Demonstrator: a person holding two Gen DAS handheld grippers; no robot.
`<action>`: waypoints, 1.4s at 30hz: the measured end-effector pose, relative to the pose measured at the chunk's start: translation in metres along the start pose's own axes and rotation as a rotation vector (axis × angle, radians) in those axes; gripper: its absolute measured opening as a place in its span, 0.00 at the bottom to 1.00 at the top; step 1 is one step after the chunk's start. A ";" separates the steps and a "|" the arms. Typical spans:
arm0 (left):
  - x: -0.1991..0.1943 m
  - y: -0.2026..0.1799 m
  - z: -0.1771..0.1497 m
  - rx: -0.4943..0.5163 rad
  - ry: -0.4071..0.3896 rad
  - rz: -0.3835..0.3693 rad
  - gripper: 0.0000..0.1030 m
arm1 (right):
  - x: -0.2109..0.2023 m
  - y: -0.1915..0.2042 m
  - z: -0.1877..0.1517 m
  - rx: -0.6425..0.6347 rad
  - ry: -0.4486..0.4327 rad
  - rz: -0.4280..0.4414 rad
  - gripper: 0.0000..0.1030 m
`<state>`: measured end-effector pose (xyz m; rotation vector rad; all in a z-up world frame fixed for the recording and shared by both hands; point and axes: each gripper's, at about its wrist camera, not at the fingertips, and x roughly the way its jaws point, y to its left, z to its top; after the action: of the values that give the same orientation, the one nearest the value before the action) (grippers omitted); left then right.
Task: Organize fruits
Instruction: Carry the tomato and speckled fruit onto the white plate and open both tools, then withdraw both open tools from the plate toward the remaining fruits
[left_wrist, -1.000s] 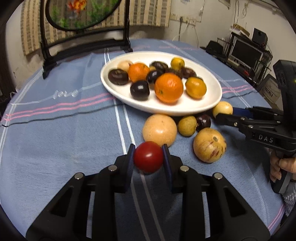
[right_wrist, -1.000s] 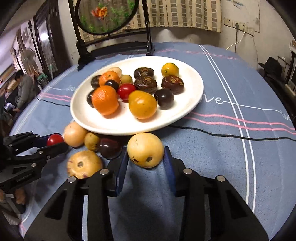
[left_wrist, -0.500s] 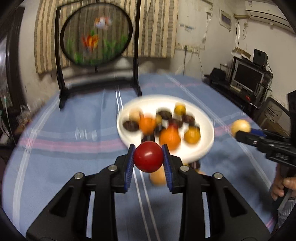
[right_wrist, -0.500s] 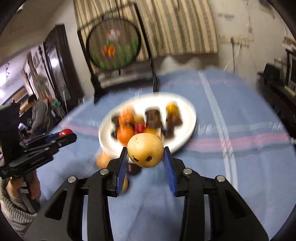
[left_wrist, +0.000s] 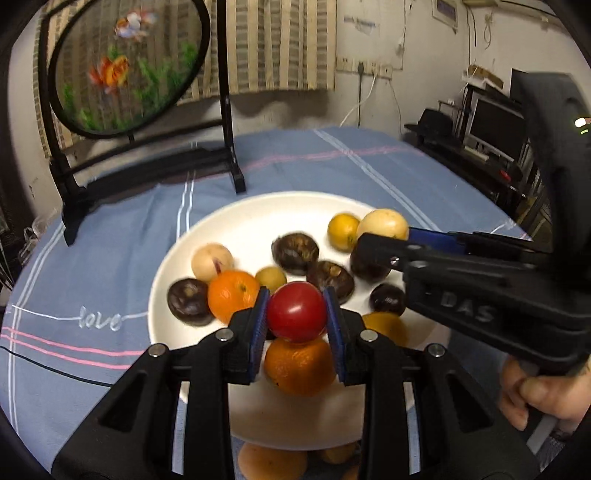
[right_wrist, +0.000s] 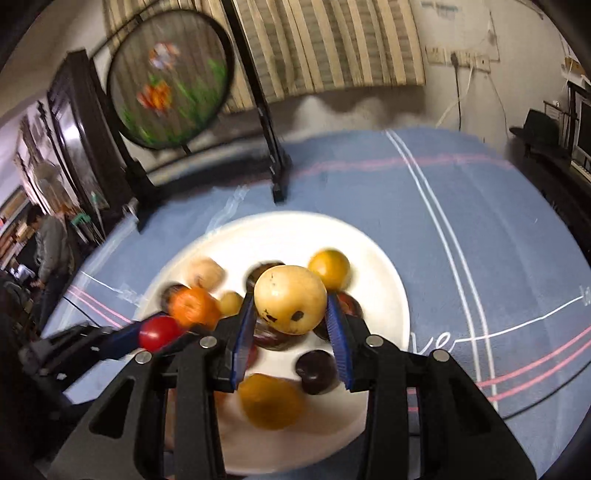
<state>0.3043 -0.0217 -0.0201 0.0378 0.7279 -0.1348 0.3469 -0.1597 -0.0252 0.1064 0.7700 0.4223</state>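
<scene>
A: We have a fruit in each tool. Our left gripper (left_wrist: 296, 314) is pinching the red tomato (left_wrist: 296, 312) between its blue pads, and our right gripper (right_wrist: 291, 301) is clamped on the pale yellow fruit (right_wrist: 290, 299) with the dark spots.

B: And both sit over the white plate (left_wrist: 243, 225). So the drop spot lies straight below and a little ahead of each gripper, not off to a side.

A: Right. Under the tomato there is an orange (left_wrist: 299, 365), so letting go there would, we think, send the tomato rolling. The bare patch of plate is further ahead and to the left, past the pale peach-coloured fruit (left_wrist: 211, 261).

B: Which hand is nearer that gap?

A: The left, as we read it. The right gripper comes in from the right side of the left camera's view, its yellow fruit hanging near the small yellow citrus (left_wrist: 343, 232) at the far right of the plate. It looks closer to that rim.

B: Neither fruit has a long axis worth minding; both are round, so the angle of release hardly matters.

A: Agreed. What matters is height: both fruits look to be held clear above the pile. A few fruits appear to lie on the blue cloth (left_wrist: 110, 236) at the plate's near edge, but they are mostly hidden by our fingers.
</scene>
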 end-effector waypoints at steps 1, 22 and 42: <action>0.004 0.002 -0.001 -0.007 0.008 -0.006 0.29 | 0.007 -0.002 -0.002 -0.004 0.014 -0.016 0.38; -0.007 -0.007 -0.012 0.046 -0.082 0.088 0.78 | -0.012 -0.006 -0.004 -0.044 -0.063 -0.058 0.64; -0.065 0.022 -0.045 -0.058 -0.140 0.141 0.86 | -0.071 0.004 -0.054 0.028 -0.072 0.045 0.64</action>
<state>0.2297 0.0109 -0.0111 0.0245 0.5866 0.0185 0.2626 -0.1888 -0.0165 0.1650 0.7038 0.4480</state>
